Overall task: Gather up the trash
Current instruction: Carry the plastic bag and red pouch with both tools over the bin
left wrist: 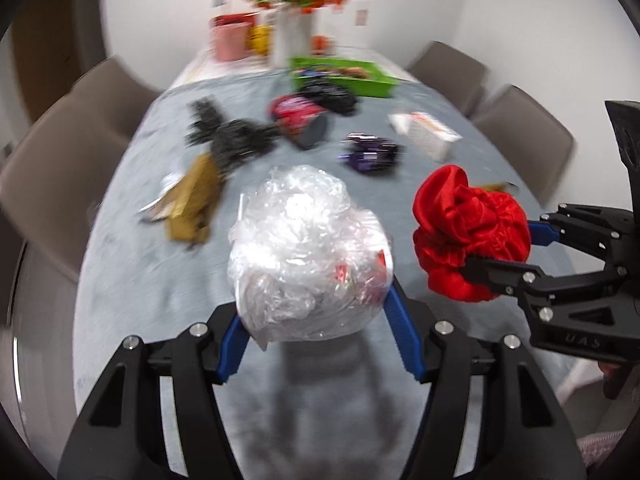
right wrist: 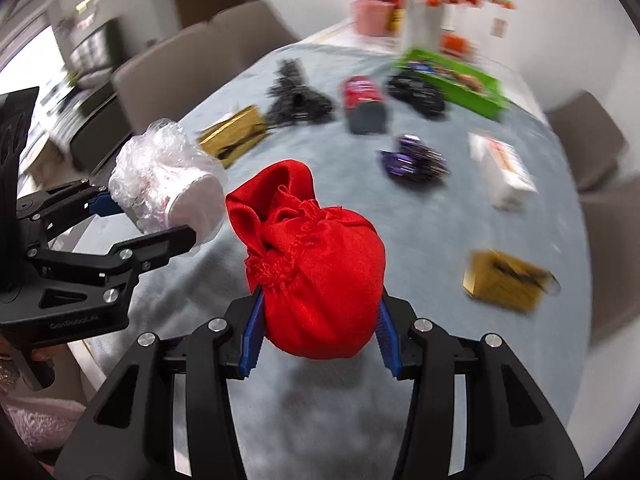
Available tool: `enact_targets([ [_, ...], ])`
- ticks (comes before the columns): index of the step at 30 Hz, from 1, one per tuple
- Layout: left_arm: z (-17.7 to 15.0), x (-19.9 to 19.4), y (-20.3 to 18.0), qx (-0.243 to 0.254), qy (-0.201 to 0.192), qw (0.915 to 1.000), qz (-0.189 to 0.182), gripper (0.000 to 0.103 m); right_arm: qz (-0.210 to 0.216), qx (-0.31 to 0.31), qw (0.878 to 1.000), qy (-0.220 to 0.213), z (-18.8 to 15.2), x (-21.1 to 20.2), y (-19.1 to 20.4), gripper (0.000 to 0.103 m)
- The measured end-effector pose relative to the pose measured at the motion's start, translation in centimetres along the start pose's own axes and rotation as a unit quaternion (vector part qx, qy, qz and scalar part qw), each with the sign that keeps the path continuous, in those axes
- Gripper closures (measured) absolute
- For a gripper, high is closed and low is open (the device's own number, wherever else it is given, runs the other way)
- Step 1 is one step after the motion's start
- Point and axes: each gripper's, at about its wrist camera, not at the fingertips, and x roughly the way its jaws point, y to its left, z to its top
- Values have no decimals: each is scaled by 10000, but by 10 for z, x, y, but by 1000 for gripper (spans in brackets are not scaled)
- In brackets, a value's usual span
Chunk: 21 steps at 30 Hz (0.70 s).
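L gripper (left wrist: 316, 312) has its jaws clamped on a clear plastic wad w/ a white cup (left wrist: 308, 256), held off the table (left wrist: 132, 280) at 6 o'clock. R gripper (right wrist: 320, 320) jaws squeeze a red cloth pouch (right wrist: 316, 276), beside it at 3. Both look lifted so they can go to a bin, none in view. Remaining trash: gold wrapper (left wrist: 192, 204) at 10, red can (left wrist: 298, 120) at 12, purple wrapper (left wrist: 370, 152) at 1, white carton (left wrist: 426, 132) at 2.

Long counter (left wrist: 132, 280) under a grey-blue cloth, taupe upholstered chairs (left wrist: 60, 172) along both long edges, plain white walls (left wrist: 520, 12), brown wooden door (left wrist: 52, 20) beyond the far left corner, bright window (right wrist: 44, 64) behind the left-edge chairs
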Motion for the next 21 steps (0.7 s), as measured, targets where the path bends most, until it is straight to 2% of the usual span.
enact_targets([
  [4,6,-1,-51,640,-6,9967,-493,41,-476,755,9960,-102,-39,-38,-38,57],
  [8,9,-1,-116,1322,12,9855,-1067,41,-1066,1530,9823,-178,-93,-83,-80,57],
  [12,5,-4,-194,1985,-1,9666,-1622,41,-1539,2209,9627,-278,-150,-128,-115,57],
  [16,-9,-9,-281,2532,12,9452,-2061,41,-1980,2827,9378,-388,-220,-178,-152,57],
  [18,-20,-13,-316,2689,6,9379,-2193,41,-2119,3059,9272,-421,-258,-203,-171,57],
  [21,-45,-18,-385,2822,60,9305,-2336,41,-2235,3192,9203,-357,-310,-232,-197,57],
])
